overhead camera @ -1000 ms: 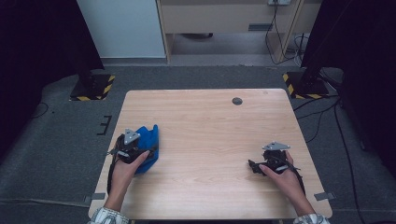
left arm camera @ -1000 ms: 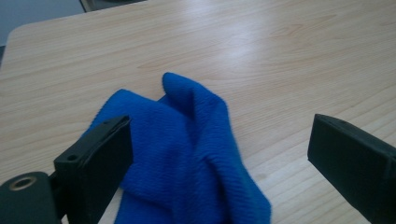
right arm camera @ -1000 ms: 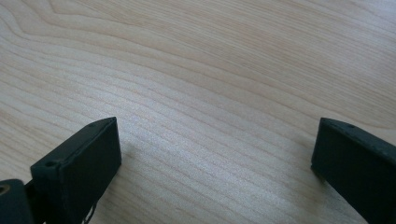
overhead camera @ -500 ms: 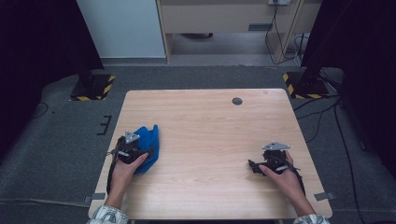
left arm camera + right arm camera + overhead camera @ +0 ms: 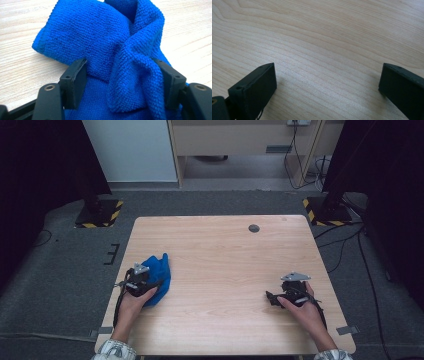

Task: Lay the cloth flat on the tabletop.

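Left gripper: jaws set either side of a raised fold of the blue cloth; they have just been closing, and both pads appear to meet the pile, so you are at the pinch itself.

Blue cloth: bunched, lying on the table near its left edge, partly under your left hand.

Right gripper: jaws wide apart over bare wood, nothing between them; it sits at the table's right side, well apart from the cloth.

Next move, as judged: finish the squeeze until the fold is firmly caught, then lift; a loose bite would likely slip off the soft pile.
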Action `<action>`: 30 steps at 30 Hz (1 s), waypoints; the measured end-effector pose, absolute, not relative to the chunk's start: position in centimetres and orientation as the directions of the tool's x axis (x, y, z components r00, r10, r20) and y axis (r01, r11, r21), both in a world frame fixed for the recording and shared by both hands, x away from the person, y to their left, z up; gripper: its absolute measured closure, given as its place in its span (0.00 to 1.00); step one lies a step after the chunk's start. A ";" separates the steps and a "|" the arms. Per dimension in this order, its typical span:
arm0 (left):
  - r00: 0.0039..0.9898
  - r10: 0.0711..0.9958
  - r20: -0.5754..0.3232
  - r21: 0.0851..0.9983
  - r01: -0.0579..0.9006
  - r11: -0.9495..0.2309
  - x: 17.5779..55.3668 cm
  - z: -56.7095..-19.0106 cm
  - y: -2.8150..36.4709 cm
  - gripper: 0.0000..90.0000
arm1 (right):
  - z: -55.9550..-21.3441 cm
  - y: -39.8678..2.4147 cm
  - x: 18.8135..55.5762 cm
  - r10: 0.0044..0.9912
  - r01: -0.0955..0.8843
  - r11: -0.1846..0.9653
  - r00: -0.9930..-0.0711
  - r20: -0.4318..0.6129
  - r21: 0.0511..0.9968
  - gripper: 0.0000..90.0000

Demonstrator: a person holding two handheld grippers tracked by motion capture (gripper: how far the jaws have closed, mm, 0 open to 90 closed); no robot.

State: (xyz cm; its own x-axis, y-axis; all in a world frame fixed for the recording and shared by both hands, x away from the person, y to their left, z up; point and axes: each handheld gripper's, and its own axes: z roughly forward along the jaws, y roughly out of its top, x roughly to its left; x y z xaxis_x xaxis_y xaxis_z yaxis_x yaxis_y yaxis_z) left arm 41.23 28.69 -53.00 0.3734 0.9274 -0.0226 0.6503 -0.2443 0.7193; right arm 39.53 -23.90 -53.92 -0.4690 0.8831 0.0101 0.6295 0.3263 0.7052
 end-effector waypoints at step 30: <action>0.406 0.912 -0.052 0.707 0.660 -0.253 40.9 -51.8 28.2 0.81 | -53.9 -23.9 39.5 0.883 0.629 0.327 -0.469 0.009 0.705 0.02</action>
